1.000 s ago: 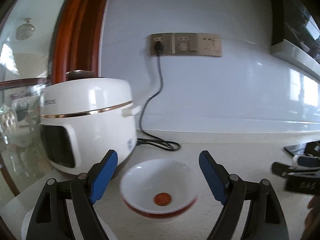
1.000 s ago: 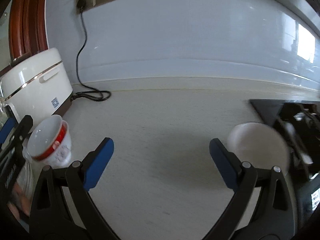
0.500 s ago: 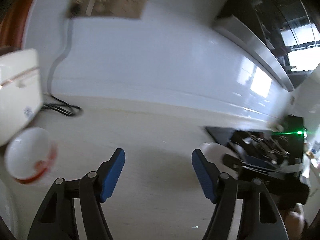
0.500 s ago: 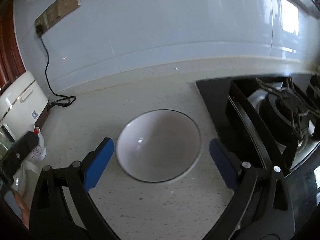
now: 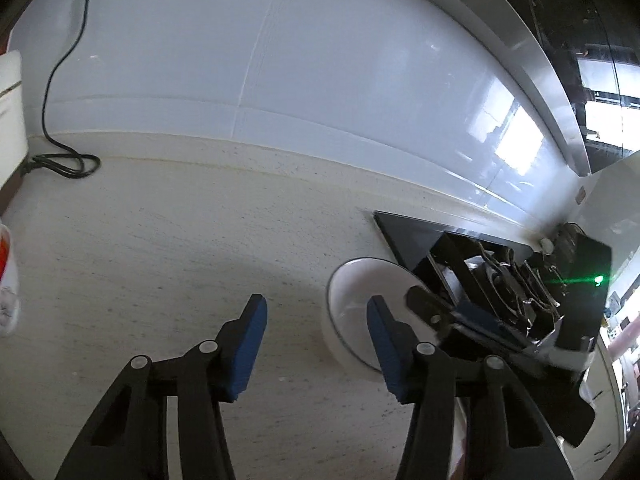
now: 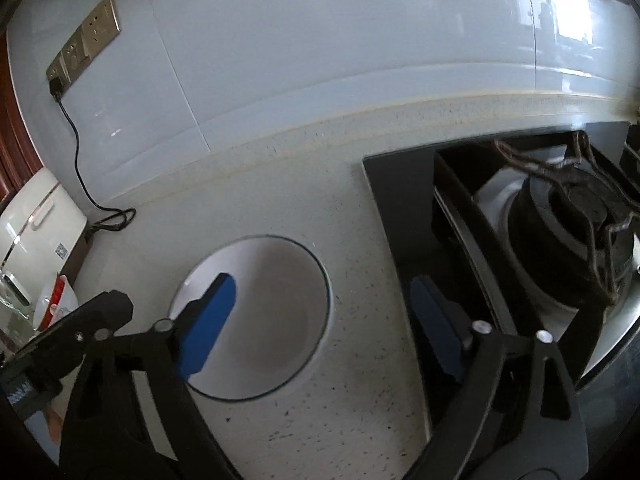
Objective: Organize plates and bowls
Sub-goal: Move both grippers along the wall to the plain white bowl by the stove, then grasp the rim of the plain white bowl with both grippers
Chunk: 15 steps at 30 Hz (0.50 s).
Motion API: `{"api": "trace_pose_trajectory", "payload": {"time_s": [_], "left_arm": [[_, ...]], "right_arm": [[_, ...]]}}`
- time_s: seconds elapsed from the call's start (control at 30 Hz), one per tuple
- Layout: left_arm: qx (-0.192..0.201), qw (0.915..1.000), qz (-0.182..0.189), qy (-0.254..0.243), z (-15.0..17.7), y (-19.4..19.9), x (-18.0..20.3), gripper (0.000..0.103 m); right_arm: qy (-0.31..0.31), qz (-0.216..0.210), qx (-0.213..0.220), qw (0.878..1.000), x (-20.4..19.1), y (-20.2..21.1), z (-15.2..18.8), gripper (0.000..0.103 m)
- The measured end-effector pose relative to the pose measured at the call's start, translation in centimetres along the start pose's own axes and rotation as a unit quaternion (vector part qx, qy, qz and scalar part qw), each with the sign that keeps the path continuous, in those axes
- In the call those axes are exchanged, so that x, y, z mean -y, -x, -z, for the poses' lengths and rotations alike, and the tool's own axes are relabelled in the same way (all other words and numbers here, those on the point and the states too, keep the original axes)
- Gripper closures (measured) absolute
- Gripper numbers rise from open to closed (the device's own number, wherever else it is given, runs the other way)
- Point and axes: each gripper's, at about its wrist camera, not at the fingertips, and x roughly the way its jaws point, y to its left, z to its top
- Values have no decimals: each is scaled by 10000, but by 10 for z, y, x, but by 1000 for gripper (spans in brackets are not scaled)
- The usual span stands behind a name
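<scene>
Evidently the right gripper (image 6: 320,312), its blue-padded jaws spread wide and gripping nothing, straddles the rim of the plain white ceramic bowl (image 6: 276,304) at lower centre of its view, one pad over the hollow, one outside beside the black gas hob (image 6: 560,232), probably lining up a rim pinch. Meanwhile the left gripper (image 5: 316,336), likewise agape and empty, hovers over bare speckled countertop (image 5: 160,264); that bowl sits just right of it.

The red-banded bowl (image 5: 7,280) is being cut off by the left edge of the left wrist view, blurred. The rice cooker (image 5: 10,120) is running off the same edge. The right gripper (image 5: 460,320) is covering part of the white bowl (image 5: 356,284). In the right wrist view, the stove burner (image 6: 576,216) is being clipped at the right edge.
</scene>
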Motion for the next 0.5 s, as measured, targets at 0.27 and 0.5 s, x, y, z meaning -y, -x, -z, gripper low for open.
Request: {"api": "trace_pose_trajectory", "payload": {"time_s": [0.27,0.5], "left_arm": [[-281,9993,-55,222,3,-26,-4,63],[-375,9993,-72,-27,-1,-41,9,67]], "right_arm": [[-132,-42,13,9999,7,-1,1,27],[-214,-94,-215,9995,11,-11,4,60]]}}
